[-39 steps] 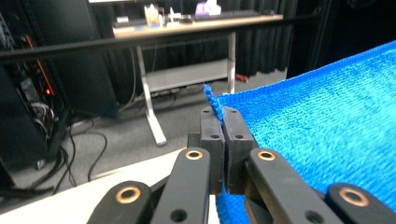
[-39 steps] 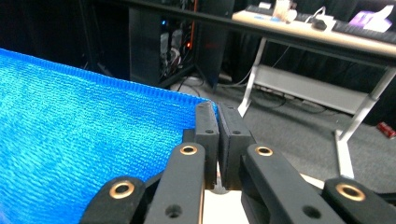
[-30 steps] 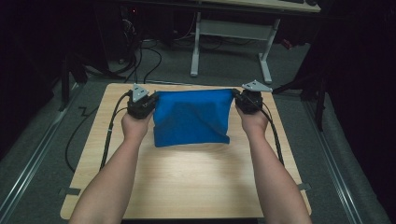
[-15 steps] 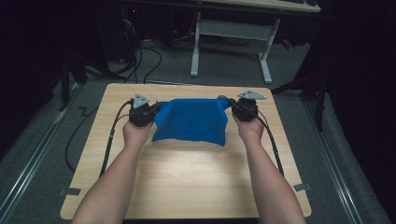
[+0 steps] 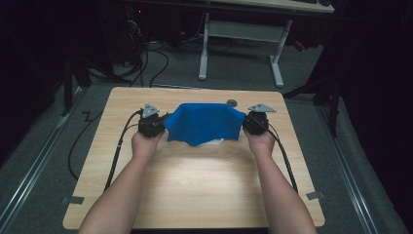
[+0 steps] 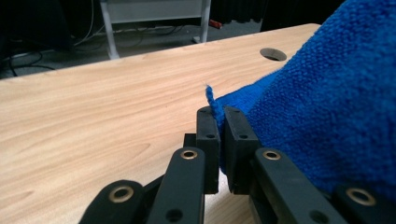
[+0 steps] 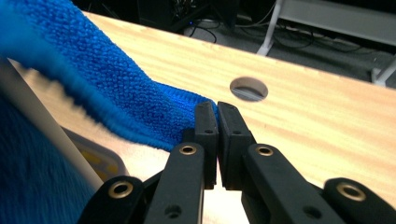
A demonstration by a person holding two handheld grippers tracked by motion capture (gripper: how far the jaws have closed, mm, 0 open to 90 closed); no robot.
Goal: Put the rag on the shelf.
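The blue cloth (image 5: 204,123) was held up over the far half of the wooden table (image 5: 195,185), stretched between the two grippers by its upper corners, with its lower edge sagging to a point just above or on the tabletop; which of the two could not be told from the high view. In the left gripper view the cloth (image 6: 327,107) was seen pinched at one corner, a small tuft of it standing up between the closed jaws. In the right gripper view the other corner of the cloth (image 7: 140,102) was clamped in the same manner, the jaws pressed together on the hem.

The left gripper (image 5: 152,124) was thus clenched on the cloth, and the right gripper (image 5: 254,122) likewise. A small pale object (image 5: 217,141) was partly covered beneath the hanging edge; its nature could not be made out, though a light slab with yellow markings (image 7: 88,156) was glimpsed under the cloth in the right gripper view.

A round cable hole (image 5: 232,103) was seen in the table just beyond the cloth.

As a judgement, the grasping of both corners was complete and the cloth was lifted and spread. What was left appeared to be the laying down or folding of the cloth and the release of both corners; none of that was yet done.
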